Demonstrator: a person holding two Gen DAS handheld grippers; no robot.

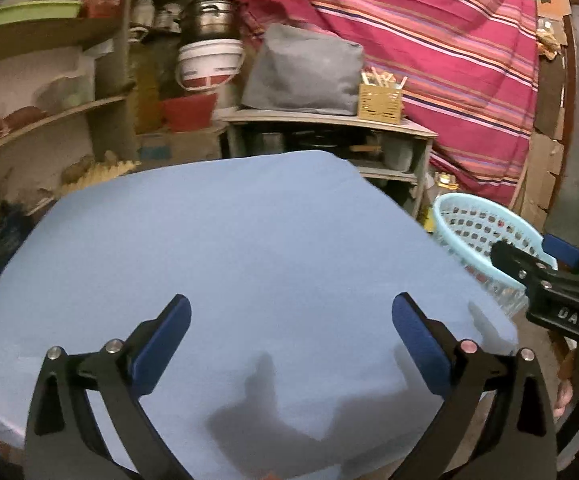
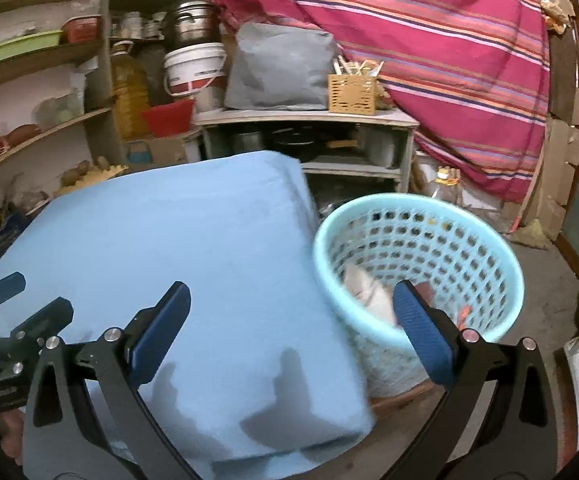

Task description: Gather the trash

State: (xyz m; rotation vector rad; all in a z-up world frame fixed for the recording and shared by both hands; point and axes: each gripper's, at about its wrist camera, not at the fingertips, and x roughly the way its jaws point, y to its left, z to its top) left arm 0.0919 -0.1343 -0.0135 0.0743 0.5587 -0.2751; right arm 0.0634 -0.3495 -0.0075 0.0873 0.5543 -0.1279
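Observation:
A pale blue mesh basket stands on the floor to the right of a table under a light blue cloth. White crumpled trash lies inside it, with a small orange scrap. My right gripper is open, with nothing between its fingers; it spans the table's right edge and the basket's near rim. My left gripper hovers open over the bare blue cloth, holding nothing. The basket shows at the right of the left wrist view, partly behind the right gripper's black body.
Shelves with containers, an oil bottle and a white bucket rise at the back left. A low cabinet carries a grey bag and a wooden holder. A striped red cloth hangs at the back right.

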